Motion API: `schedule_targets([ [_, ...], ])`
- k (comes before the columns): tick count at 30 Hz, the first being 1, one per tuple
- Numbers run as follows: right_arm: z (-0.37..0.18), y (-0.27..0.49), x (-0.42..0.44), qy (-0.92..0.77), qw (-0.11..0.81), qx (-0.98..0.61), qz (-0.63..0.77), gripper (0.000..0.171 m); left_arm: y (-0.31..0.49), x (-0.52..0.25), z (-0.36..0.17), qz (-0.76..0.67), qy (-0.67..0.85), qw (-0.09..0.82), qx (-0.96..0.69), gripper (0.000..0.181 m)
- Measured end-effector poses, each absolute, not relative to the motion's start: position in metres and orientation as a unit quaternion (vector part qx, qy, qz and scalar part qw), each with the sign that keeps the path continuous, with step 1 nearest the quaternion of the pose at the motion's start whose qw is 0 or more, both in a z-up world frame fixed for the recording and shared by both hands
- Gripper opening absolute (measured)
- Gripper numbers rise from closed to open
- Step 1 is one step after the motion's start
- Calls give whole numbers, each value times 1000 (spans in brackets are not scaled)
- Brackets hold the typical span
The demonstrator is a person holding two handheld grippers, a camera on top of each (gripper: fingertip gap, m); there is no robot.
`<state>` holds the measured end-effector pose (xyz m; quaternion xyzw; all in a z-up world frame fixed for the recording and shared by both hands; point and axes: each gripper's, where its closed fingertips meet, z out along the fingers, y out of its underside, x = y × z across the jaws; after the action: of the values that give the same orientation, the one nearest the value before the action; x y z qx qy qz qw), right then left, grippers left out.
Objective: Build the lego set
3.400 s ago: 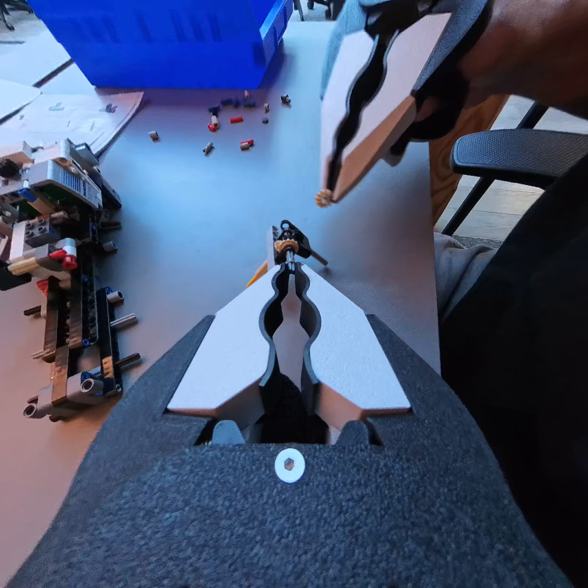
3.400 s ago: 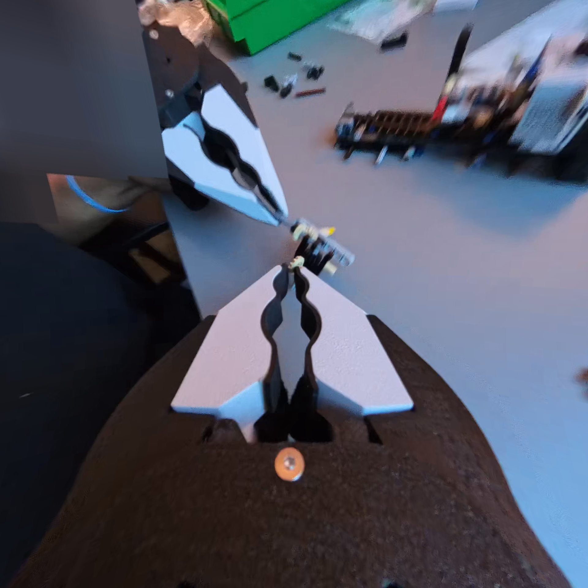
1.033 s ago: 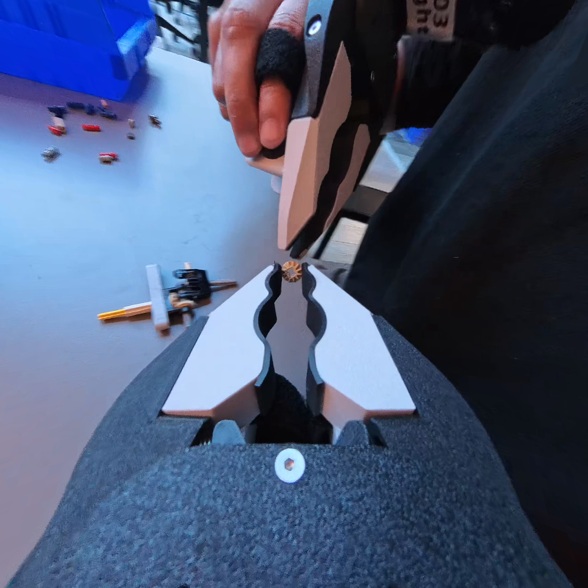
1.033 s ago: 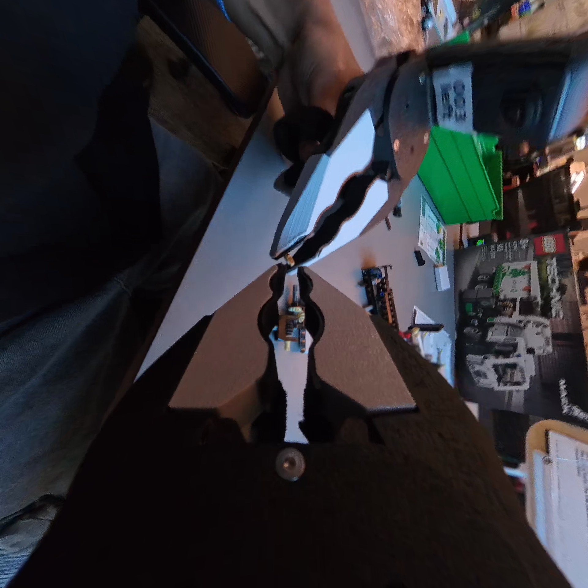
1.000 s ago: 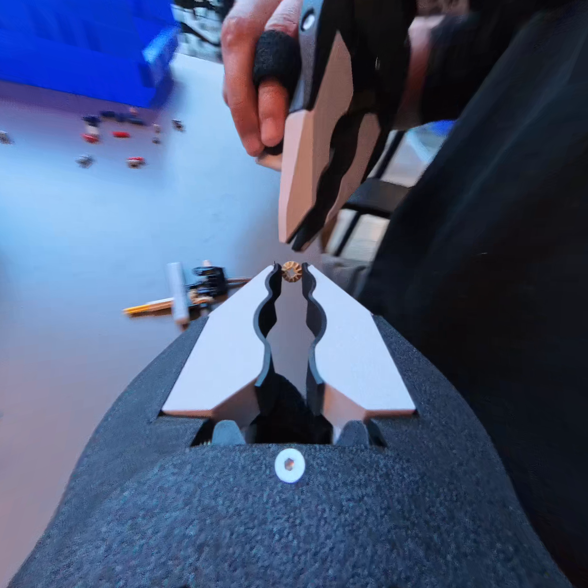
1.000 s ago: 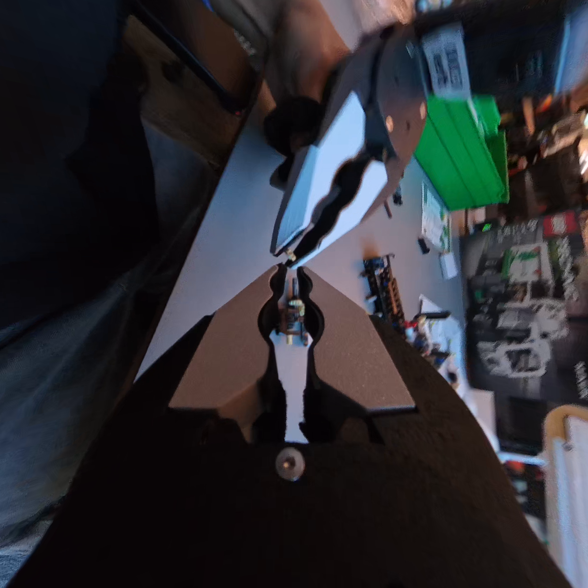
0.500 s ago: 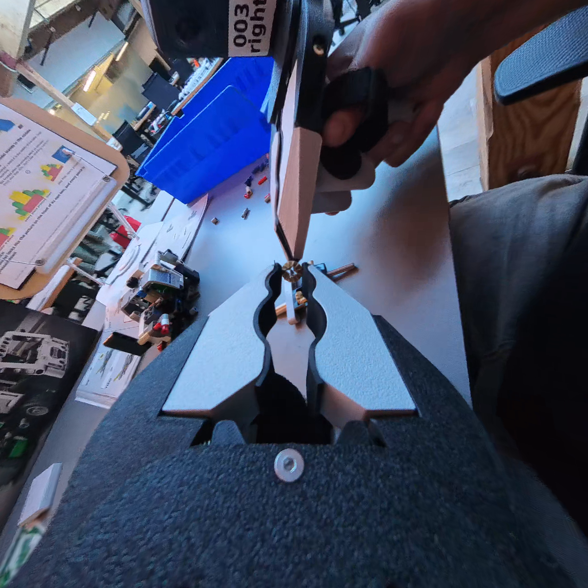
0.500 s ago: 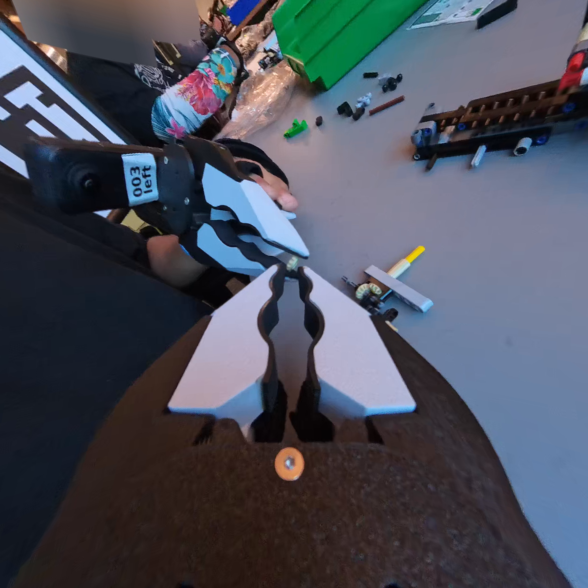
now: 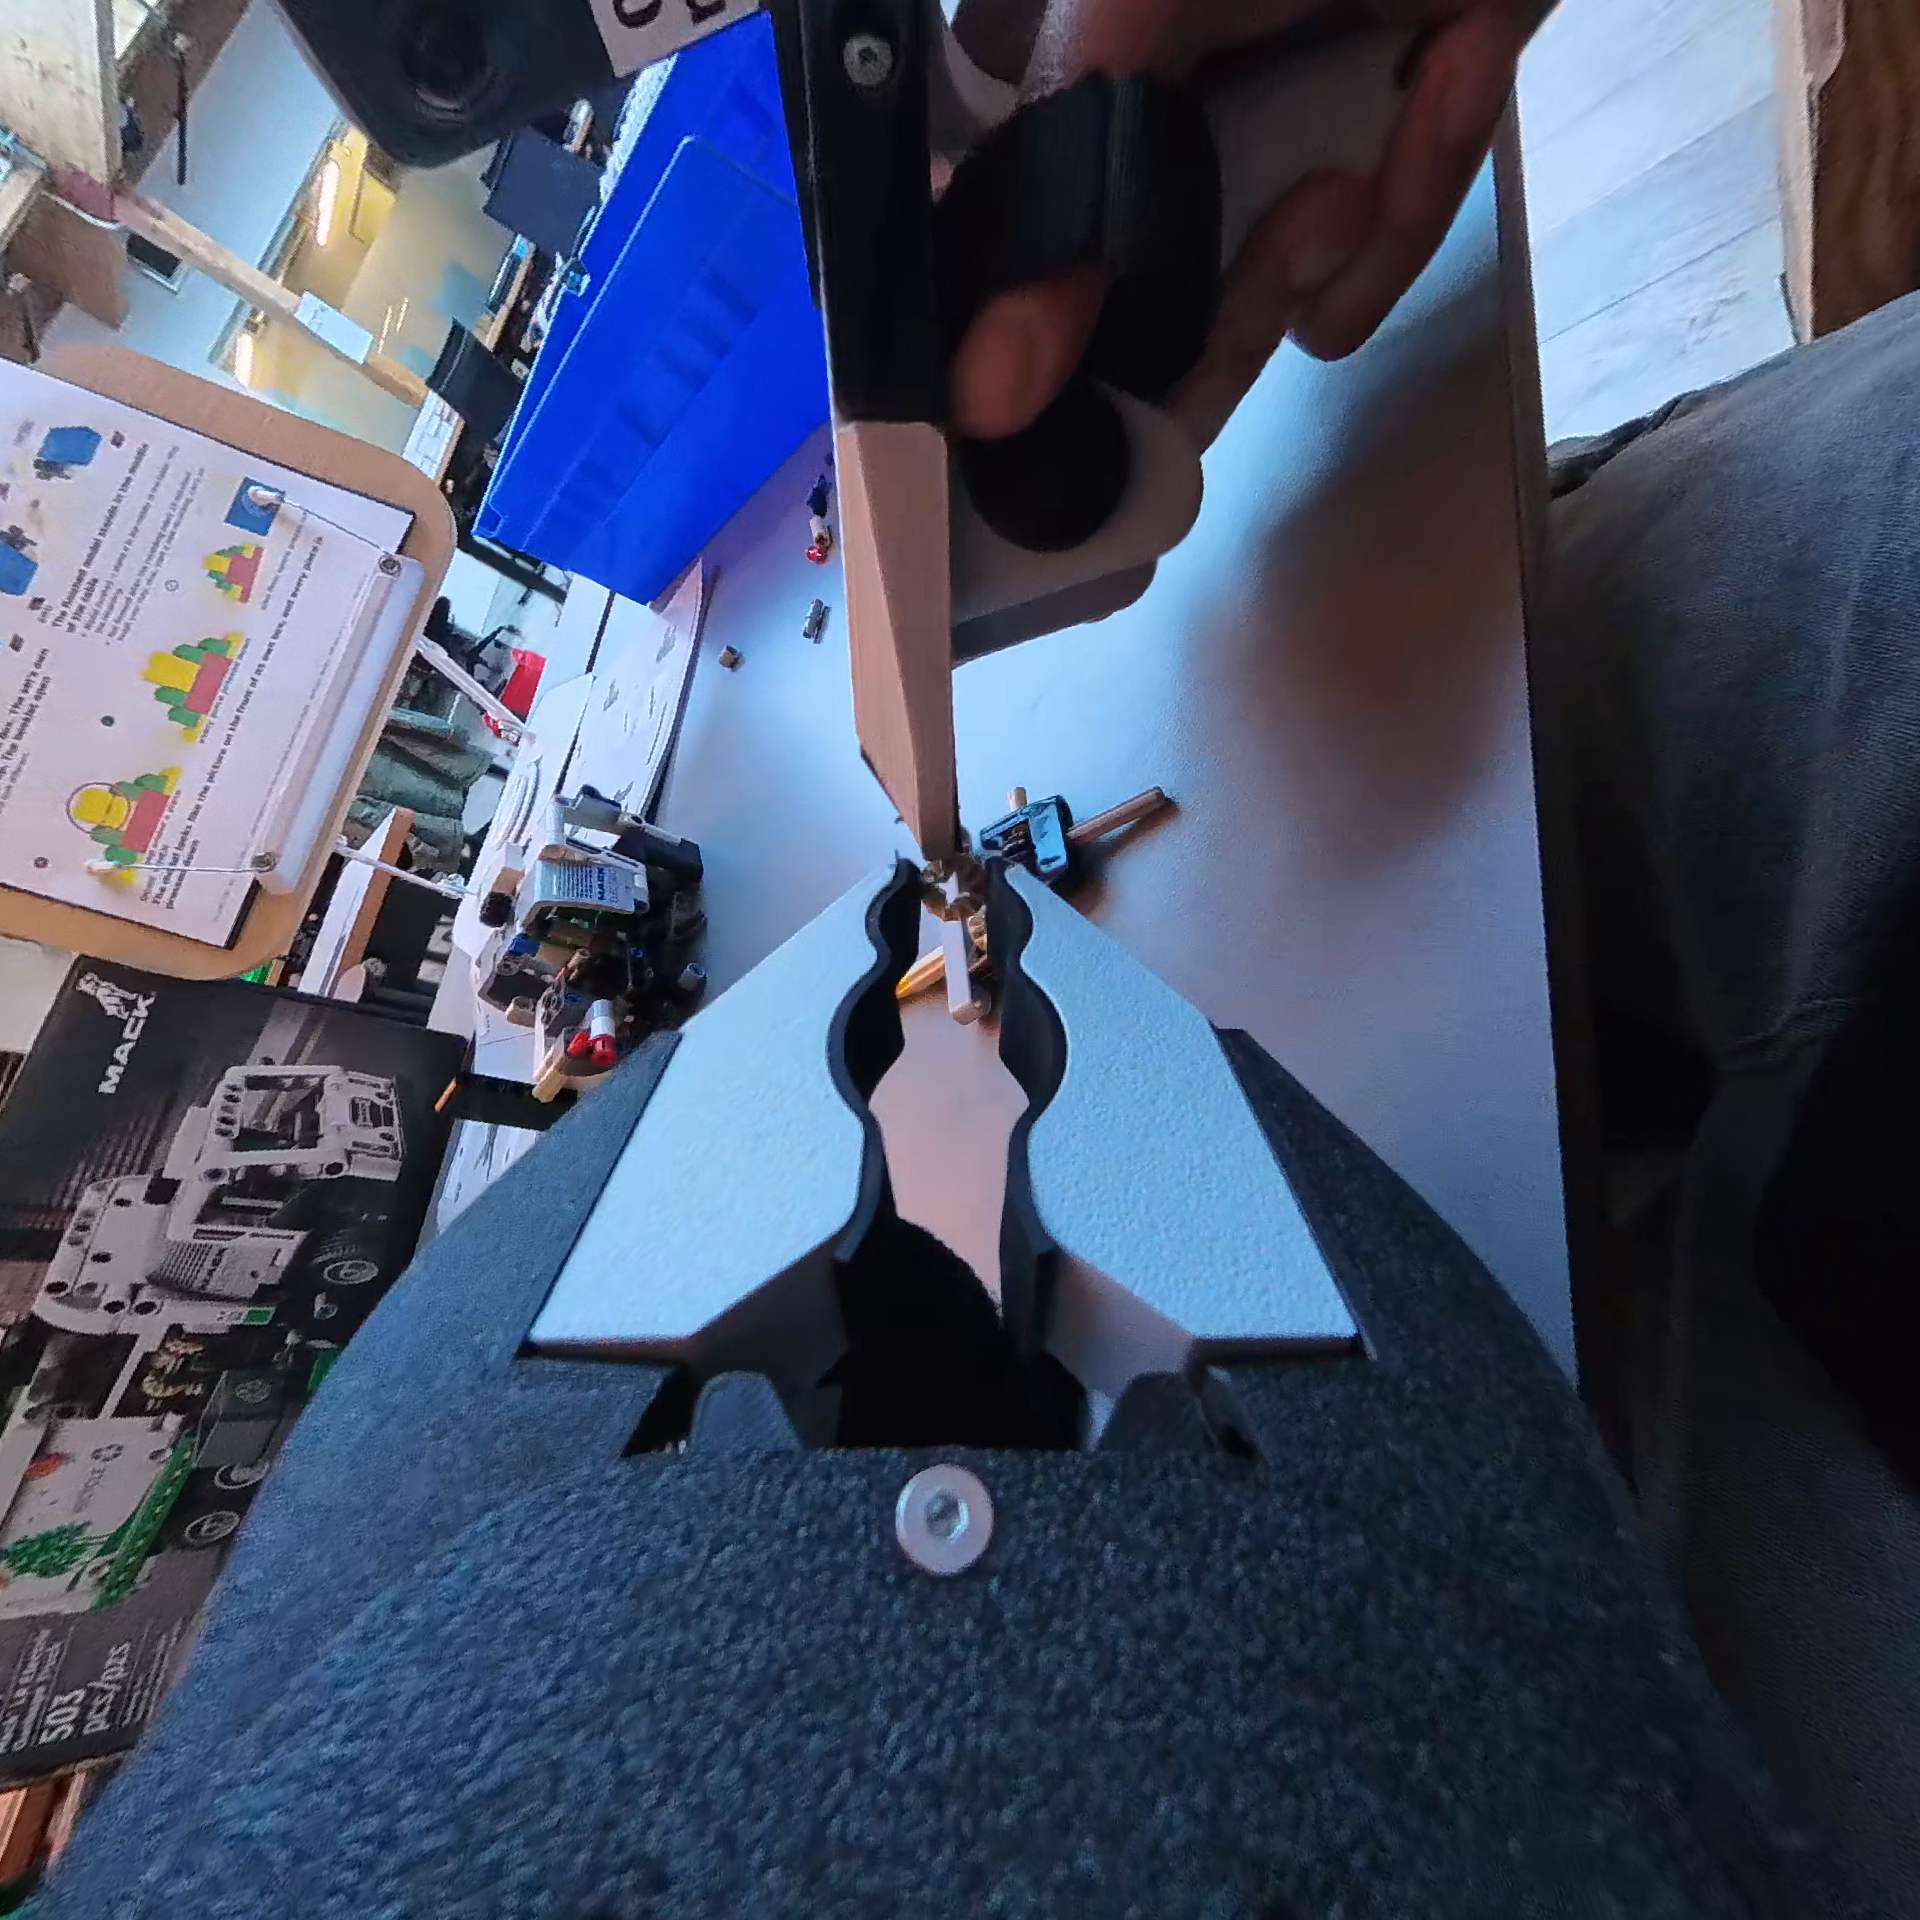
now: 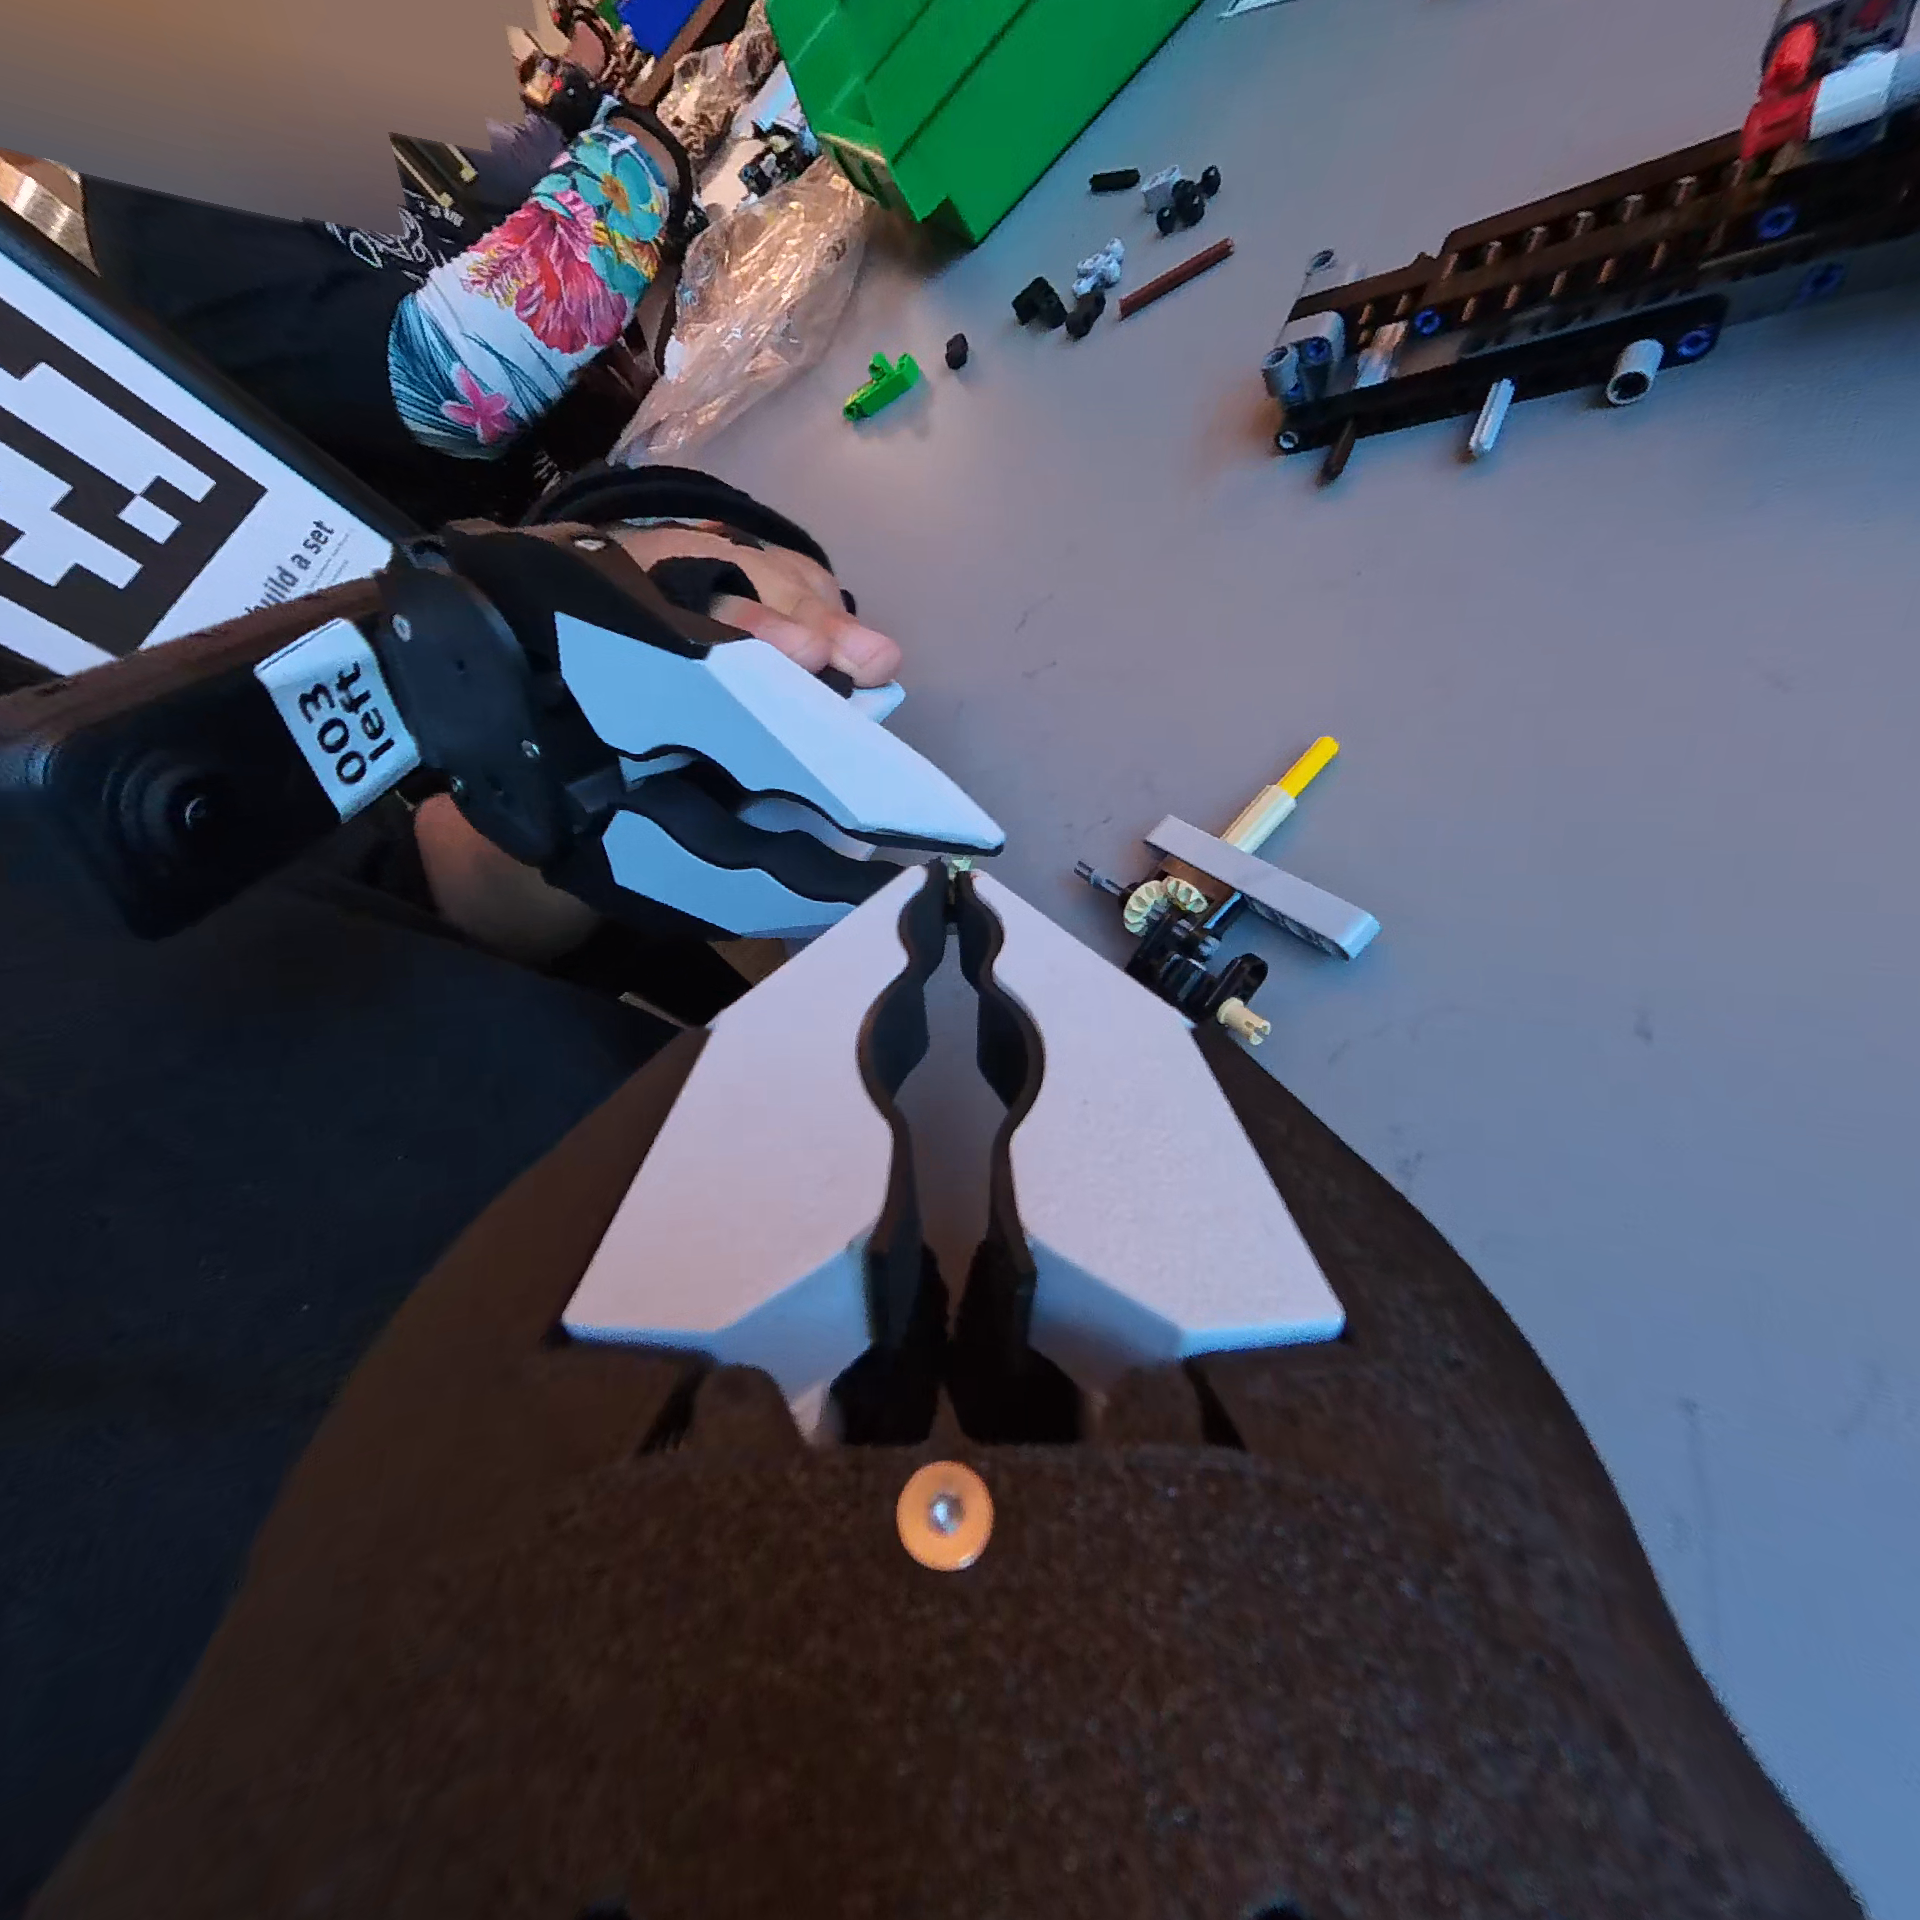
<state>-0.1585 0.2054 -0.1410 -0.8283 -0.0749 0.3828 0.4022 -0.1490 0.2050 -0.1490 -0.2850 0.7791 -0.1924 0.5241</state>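
Observation:
A small tan gear [image 9: 951, 888] sits between the tips of my left gripper [image 9: 953, 883], which is shut on it above the table. My right gripper [image 9: 940, 836] comes down from above and its tip meets the same gear. In the right wrist view the right gripper [image 10: 951, 883] is nearly closed, pinching the gear [image 10: 959, 864] tip to tip with the left gripper [image 10: 971, 842]. A small sub-assembly [image 10: 1226, 904] of a grey beam, a tan gear, black parts and a yellow-tipped axle lies on the grey table just beyond; it also shows in the left wrist view [image 9: 1029, 831].
The long black truck chassis [image 10: 1507, 312] lies at the back right, with loose small parts [image 10: 1081, 296] and a green bin [image 10: 966, 94] behind. The left wrist view shows a blue bin [image 9: 665, 343], the partly built cab [image 9: 582, 935], an instruction clipboard [image 9: 177, 665] and a booklet [image 9: 197, 1247]. The table edge and a person's lap are close by.
The sub-assembly my left gripper held 3.4 s ago now lies on the table. The tan gear passed from the right gripper to the left. The right tips have since returned to it.

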Motion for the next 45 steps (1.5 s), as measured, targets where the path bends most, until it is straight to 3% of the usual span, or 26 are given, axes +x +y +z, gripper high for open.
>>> schedule_targets([
  [36,-151,213,-158,-21,409,-825,390,2,213,-147,-157,-163,782,513,-314,10],
  [45,-153,209,-145,3,420,-828,371,1,210,-152,-161,-225,781,459,-358,11],
])
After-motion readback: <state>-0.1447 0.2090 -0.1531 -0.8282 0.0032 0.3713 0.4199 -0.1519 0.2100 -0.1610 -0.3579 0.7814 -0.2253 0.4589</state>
